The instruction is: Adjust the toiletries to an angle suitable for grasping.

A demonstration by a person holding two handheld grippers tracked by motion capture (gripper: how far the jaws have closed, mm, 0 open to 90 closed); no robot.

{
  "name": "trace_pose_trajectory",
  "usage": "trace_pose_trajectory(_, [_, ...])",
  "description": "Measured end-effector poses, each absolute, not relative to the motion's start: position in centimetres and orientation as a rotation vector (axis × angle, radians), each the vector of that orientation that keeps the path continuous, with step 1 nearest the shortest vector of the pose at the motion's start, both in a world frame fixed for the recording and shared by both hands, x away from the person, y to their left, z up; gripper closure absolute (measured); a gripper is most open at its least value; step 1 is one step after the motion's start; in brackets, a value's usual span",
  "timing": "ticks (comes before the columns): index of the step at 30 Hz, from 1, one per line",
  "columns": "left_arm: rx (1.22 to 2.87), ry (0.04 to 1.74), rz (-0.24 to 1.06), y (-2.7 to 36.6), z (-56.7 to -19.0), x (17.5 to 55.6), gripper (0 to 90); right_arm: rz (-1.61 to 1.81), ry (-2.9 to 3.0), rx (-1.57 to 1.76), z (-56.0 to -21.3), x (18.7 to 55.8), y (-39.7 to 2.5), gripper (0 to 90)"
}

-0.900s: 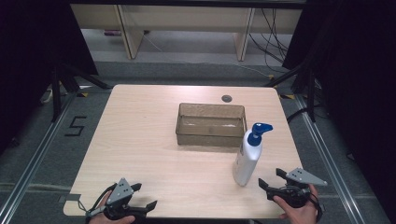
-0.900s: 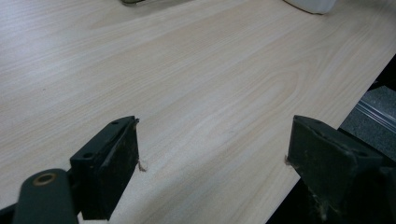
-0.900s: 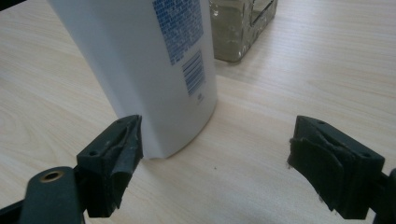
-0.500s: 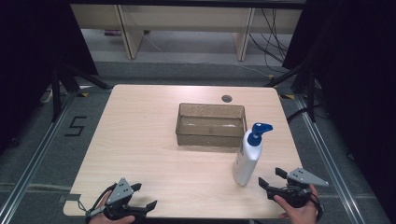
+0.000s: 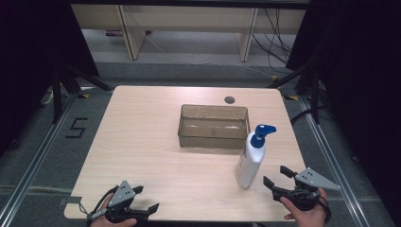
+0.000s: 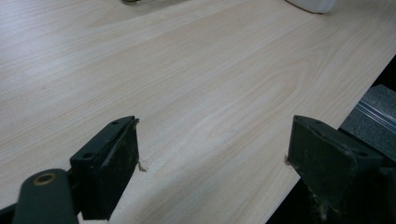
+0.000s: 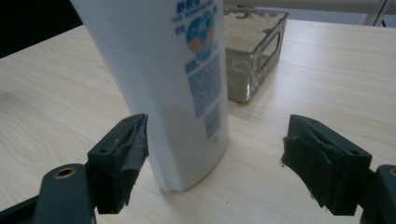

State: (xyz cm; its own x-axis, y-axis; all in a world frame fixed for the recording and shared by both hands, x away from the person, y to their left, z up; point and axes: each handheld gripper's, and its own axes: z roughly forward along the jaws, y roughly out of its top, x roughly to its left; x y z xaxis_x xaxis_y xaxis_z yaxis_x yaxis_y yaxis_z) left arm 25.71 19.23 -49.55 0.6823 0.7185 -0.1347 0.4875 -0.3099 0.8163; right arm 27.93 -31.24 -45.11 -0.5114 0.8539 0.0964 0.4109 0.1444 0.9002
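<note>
Right now, from the high view, I see a pale wood table (image 5: 142, 142) w/ a white pump bottle (image 5: 249, 161) standing upright at about 4 o'clock from the table's middle, blue pump head on top, nozzle pointing toward 3 o'clock. My right gripper (image 5: 278, 177) sits at the table's near right corner, just beside the bottle at its 4 o'clock side, jaws spread wide and not touching it. In the right gripper view the bottle (image 7: 168, 88) fills the space just ahead of the left jaw, partly between the two jaws, w/ clear table showing betw. the bottle and the right jaw; a printed label w/ blue text faces the camera. Behind the bottle, toward 12 o'clock, is a clear brownish bin (image 5: 213, 126), rectangular, open top, near the table's centre; the bottle stands just beside its near right corner, apart from it. A small dark round grommet (image 5: 230, 100) sits in the tabletop past the bin at 12 o'clock. My left gripper (image 5: 145, 199) rests at the near left edge, about 7 o'clock, well apart from the bottle, jaws spread and holding nothing; the left gripper view shows bare wood (image 6: 187, 84) betw. its jaws.
</note>
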Motion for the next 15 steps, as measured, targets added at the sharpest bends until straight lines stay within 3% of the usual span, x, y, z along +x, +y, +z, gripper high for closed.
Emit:
trace_pose_trajectory(10, [1.969, 0.939, 0.316, 19.2, -49.6, 25.7, 16.0, 1.374, 1.975, 1.116, -43.2, 27.4, -30.5, 21.1])
trace_pose_trajectory(15, [1.973, 0.936, 0.314, 19.2, -49.6, 25.7, 16.0, 1.427, 1.941, 1.085, -42.2, 27.1, -30.0, 15.7])
